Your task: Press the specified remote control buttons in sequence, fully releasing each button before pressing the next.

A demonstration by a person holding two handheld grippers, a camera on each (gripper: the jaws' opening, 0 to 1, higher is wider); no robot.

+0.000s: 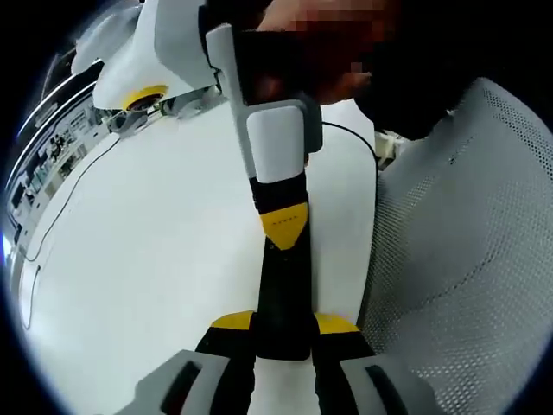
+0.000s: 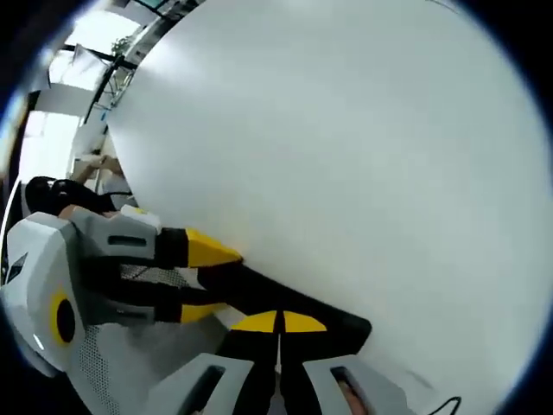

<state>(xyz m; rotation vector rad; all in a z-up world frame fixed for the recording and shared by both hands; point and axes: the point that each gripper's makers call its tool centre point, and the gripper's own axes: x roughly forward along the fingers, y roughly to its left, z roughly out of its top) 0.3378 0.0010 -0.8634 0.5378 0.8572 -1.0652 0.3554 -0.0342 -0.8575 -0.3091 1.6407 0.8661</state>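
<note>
Both grippers pinch one black remote point(image 1: 283, 294): our left gripper point(image 1: 283, 333) clamps its near end, its long axis running away over the white table point(image 1: 155, 259) to our right gripper point(image 1: 275, 151).

In the right gripper view, our right gripper point(image 2: 278, 328) closes on the remote point(image 2: 285, 304).

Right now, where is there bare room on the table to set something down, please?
The white table is bare between the thin cable and the remote. Crowded where the left gripper and right gripper meet on it, with the mesh chair beside.
</note>
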